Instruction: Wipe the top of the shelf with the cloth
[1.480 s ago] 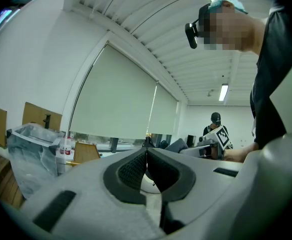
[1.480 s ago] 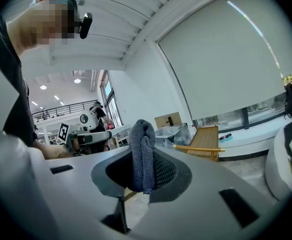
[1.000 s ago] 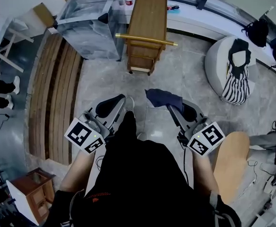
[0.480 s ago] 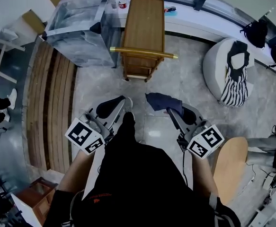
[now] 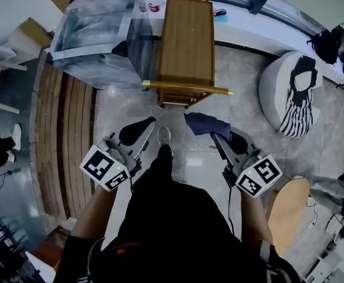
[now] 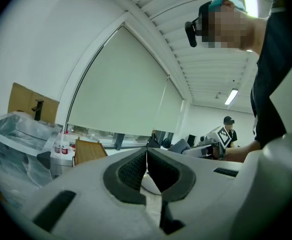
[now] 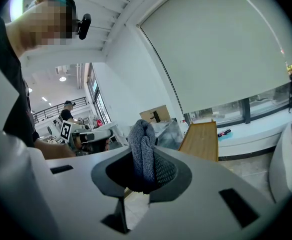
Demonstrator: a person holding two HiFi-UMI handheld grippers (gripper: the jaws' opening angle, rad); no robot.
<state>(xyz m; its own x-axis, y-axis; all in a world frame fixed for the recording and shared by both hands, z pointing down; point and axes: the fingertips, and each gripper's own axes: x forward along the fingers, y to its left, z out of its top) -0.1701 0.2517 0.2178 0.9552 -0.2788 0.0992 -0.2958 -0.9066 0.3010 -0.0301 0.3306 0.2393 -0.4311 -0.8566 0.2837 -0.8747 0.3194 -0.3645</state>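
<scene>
Our left gripper (image 5: pixel 143 127) is held low, its jaws pressed together on nothing. To its right, our right gripper (image 5: pixel 214 135) is clamped on the cloth (image 5: pixel 203 124), a grey-blue bunch that stands up out of the jaws and spills ahead of them. The shelf (image 5: pixel 186 40) stands ahead of both grippers, well apart from them, and its wooden top looks bare. We judge that the wipe has not begun. The cloth seems pinched by one fold, so dragging it across the wood could pull it loose. The brass rail (image 5: pixel 186 88) at the shelf's near end could catch the gripper as we reach over. Our own torso (image 5: pixel 172 223) hides the floor (image 5: pixel 242 93) beneath us. The shelf's lower levels sit under its top, and we cannot tell how much cloth hangs free.
</scene>
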